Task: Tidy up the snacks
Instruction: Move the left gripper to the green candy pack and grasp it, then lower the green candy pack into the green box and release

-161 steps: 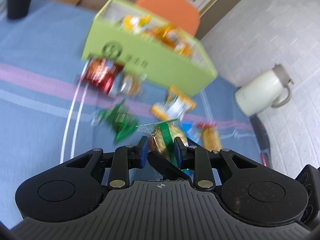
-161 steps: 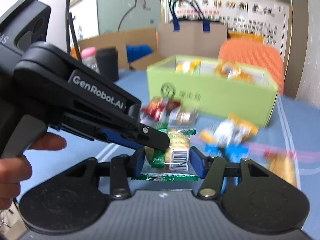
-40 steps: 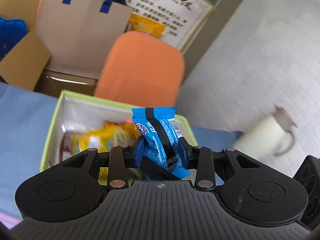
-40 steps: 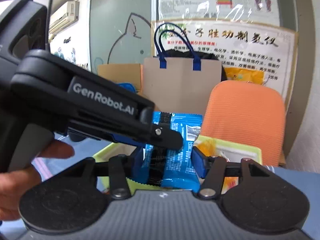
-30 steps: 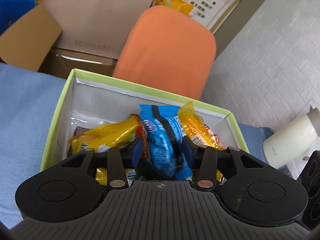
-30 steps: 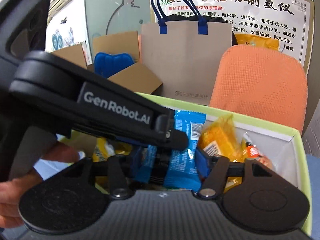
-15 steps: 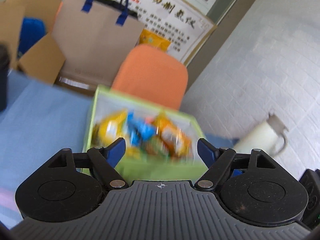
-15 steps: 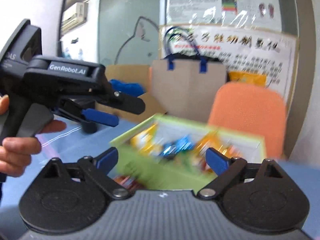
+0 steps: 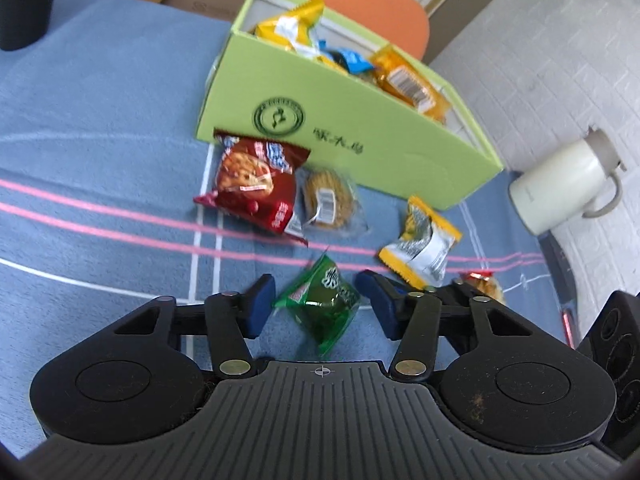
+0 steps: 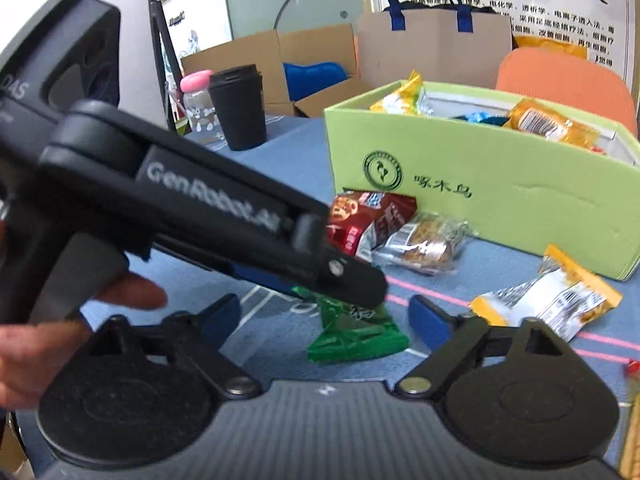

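Green crinkly packet lies flat on the counter, w/ both grippers around it. Left gripper & right gripper are closing, pads not yet touching. Best to pinch mid-body, not the flimsy seal, then lift to the green box just beyond.

loose snacks lie on the table before the box; more packets inside.

The left gripper and right gripper share a black ribbed body, silver pivot screws and blue pads; "GenRobot.AI" marks the left's side.
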Demonstrator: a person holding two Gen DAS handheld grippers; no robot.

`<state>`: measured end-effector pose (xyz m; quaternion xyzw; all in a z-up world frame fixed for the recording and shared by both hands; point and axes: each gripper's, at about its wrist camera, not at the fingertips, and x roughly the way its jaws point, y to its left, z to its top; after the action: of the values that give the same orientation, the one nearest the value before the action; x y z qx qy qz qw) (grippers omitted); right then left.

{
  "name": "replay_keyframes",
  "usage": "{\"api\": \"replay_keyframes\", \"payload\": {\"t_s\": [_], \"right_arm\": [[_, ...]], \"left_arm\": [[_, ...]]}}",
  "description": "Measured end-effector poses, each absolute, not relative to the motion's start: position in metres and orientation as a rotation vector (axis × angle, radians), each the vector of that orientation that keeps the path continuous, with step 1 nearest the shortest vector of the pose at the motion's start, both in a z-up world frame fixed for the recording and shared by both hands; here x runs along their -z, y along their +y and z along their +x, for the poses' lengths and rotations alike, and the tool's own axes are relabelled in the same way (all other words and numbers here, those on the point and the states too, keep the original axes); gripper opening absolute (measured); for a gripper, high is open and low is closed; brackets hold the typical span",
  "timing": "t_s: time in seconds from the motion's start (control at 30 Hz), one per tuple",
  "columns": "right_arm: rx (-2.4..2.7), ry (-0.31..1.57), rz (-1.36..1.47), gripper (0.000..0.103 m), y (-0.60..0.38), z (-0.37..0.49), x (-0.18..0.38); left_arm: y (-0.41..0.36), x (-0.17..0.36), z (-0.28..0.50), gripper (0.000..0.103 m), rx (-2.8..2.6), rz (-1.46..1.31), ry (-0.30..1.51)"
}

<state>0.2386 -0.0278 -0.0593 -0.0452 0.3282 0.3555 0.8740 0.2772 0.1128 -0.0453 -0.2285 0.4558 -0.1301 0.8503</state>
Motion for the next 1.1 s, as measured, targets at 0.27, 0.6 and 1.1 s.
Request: {"api": "replay_keyframes", "payload": {"t_s": [0.27, 0.6, 1.1], "right_arm": [[-0.740, 0.708, -0.075, 0.078, -0.029, 0.221, 0.063], [-0.734, 0.687, -0.089, 0.091, -0.040, 0.170, 0.059], [-0.684, 0.689, -0.087, 0.074, -0.045, 0.184, 0.060]], "left_arm": [[0.107, 0.047, 0.261, 0.020, 0.282, -0.465, 0.951], [0.091, 0.047, 0.213, 0.020, 0.308, -0.474, 0.945], [0.098, 0.043, 0.226, 0.027, 0.287, -0.492, 0.943]]}}
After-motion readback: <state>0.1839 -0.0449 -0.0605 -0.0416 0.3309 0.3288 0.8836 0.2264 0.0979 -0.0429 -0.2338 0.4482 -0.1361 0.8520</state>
